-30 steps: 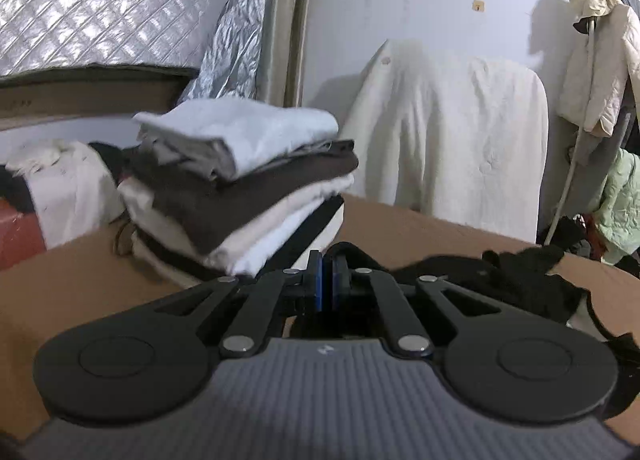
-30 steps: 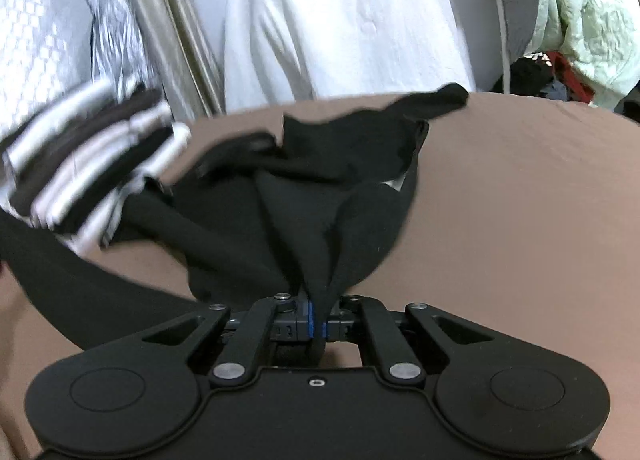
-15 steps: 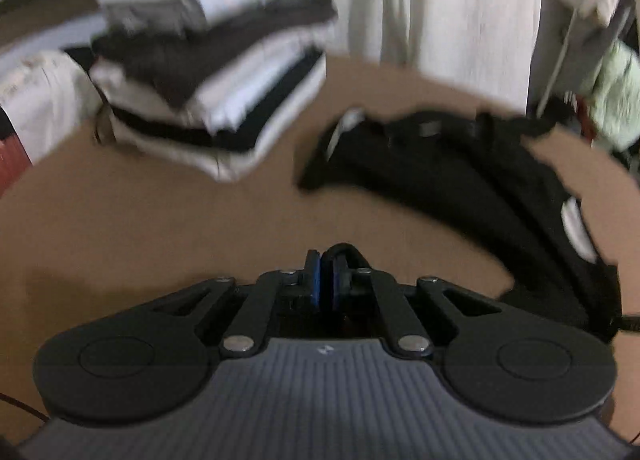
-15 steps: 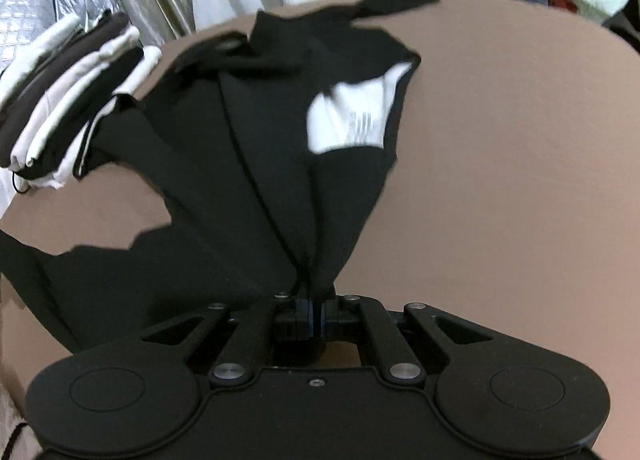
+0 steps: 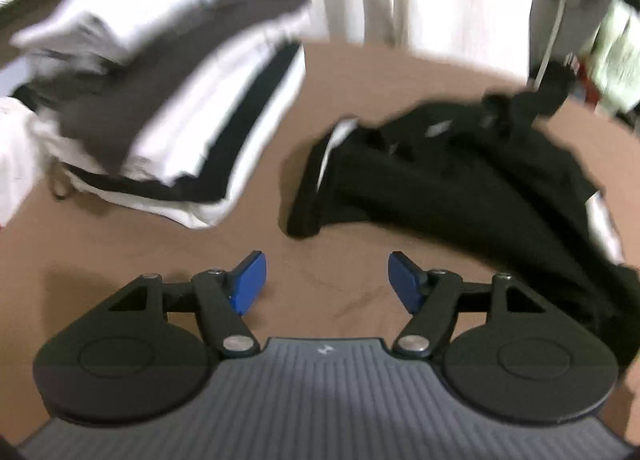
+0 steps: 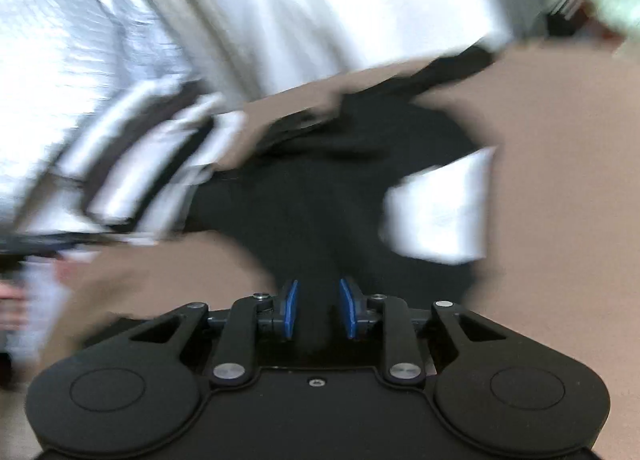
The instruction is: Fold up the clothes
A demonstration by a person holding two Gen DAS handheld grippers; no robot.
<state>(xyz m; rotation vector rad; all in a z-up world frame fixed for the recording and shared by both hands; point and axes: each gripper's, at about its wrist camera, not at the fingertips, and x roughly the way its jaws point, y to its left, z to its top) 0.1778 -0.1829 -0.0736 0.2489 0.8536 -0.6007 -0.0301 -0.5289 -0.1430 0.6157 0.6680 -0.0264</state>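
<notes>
My left gripper [image 5: 324, 284] hung w/ jaws spread wide, empty, over bare desk [image 5: 120, 244]. Right gripper [image 6: 319, 308] was partly apart, black shirt [image 6: 332, 180] between the jaws, prob. loose. Shirt lay rumpled beside the stack [image 5: 168, 100], laid out for folding.
</notes>
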